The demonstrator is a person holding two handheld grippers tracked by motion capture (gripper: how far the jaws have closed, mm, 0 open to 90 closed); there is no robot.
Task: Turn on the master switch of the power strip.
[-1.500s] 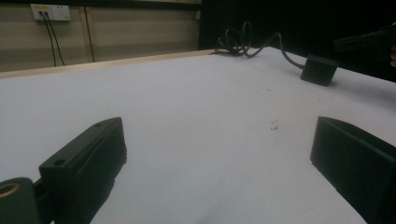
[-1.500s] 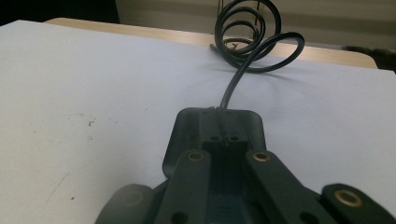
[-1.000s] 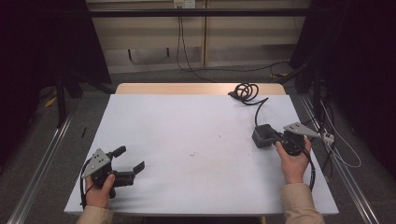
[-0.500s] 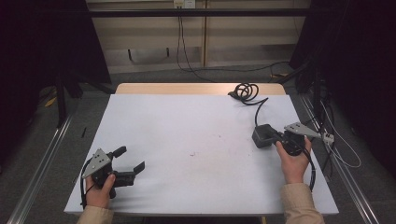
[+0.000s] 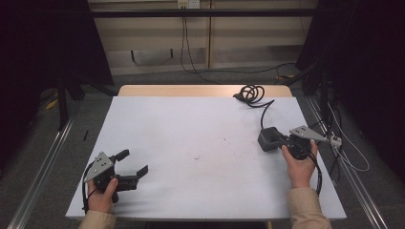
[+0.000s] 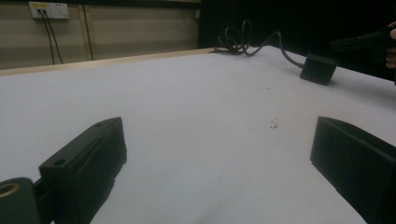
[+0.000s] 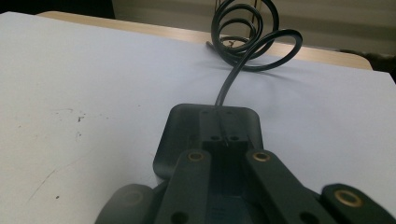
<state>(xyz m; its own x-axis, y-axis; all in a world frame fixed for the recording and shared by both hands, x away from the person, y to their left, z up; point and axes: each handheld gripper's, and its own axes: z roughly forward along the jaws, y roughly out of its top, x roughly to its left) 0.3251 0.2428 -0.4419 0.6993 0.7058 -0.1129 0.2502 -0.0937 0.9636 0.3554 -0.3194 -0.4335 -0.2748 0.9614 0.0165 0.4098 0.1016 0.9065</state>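
The table (image 5: 191,143) carries no container. Its white top is bare apart from 1 black box (image 5: 268,139) at the right side, a few small dark specks (image 5: 197,157) near the middle, and the 2 grippers.

The box is a small, flat black block with rounded corners. A black cable (image 5: 251,93) leaves its far end, runs toward the far right of the table and lies there in a loose coil at the wooden far edge.

The right gripper (image 5: 279,141) is held in the person's right hand (image 5: 299,163) at the right edge of the table, pointing left and slightly far. In the right gripper view its 2 jaws stand close together and reach onto the near end of the box (image 7: 208,128); they look closed on it, though the actual contact faces are hidden under the jaws.

The left gripper (image 5: 133,162) is in the left hand (image 5: 101,196) at the near left corner, low over the table and pointing right. Its jaws are spread wide with nothing between them; in the left gripper view bare white tabletop shows across the gap. From there the box (image 6: 319,68) lies far off to the right, well apart from this gripper, with the right gripper (image 6: 369,41) just beyond it.
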